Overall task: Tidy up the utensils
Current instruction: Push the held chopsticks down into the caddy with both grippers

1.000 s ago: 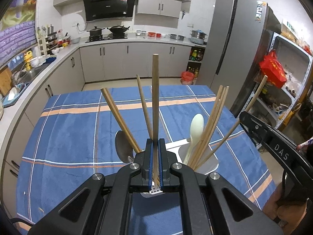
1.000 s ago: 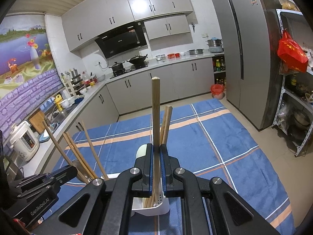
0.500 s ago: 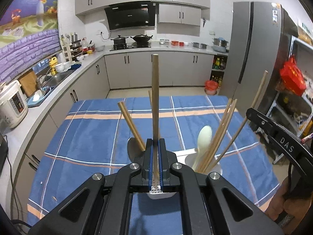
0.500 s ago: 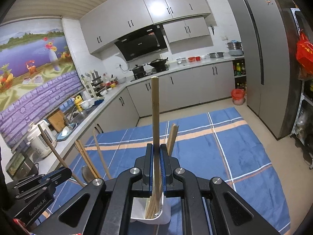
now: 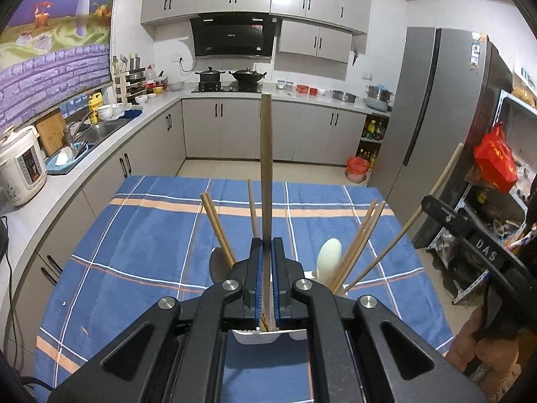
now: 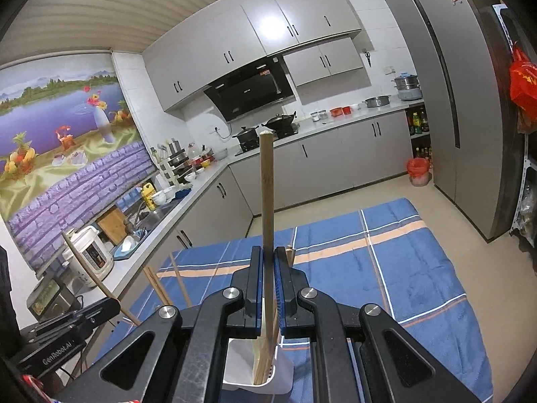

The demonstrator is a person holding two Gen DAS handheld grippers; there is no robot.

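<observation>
Left gripper (image 5: 265, 275) and right gripper (image 6: 268, 282) each clamp upright chopstick (image 5: 265, 174) above white holder (image 6: 282, 372), likely for sorting.

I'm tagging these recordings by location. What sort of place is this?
A home kitchen, most likely: a range hood above a stove with pots, a sink in the counter, and a tall fridge.
</observation>
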